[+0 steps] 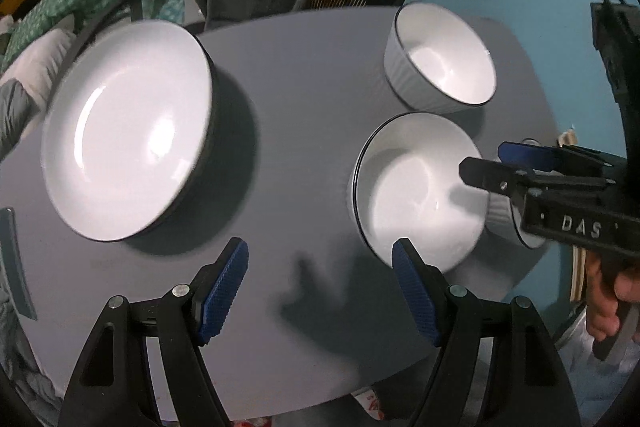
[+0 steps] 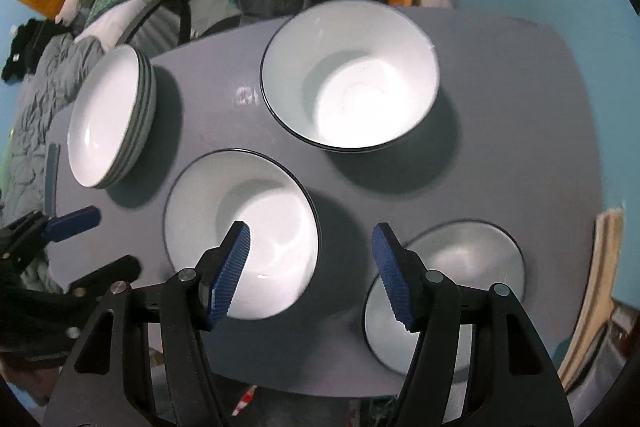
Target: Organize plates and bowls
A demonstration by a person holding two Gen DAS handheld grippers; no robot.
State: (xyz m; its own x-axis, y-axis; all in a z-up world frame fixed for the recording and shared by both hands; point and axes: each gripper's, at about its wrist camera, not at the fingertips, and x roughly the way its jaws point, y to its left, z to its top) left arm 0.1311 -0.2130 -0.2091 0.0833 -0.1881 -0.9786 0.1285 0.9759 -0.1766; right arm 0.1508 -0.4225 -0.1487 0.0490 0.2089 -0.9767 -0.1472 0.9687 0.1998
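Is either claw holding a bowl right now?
No, the left claw and the right claw both gape open above the grey table, with nothing between their blue fingers.

In the left wrist view, the black right gripper (image 1: 486, 167) hides most of 1 white ribbed bowl (image 1: 504, 223) at the grey table's edge.

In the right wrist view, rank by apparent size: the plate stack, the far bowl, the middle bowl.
1. Far bowl.
2. Middle bowl, close to it; it sits nearer the camera, so that order is unsure.
3. Plate stack, seen at a slant near the fisheye edge, so only apparently smallest.
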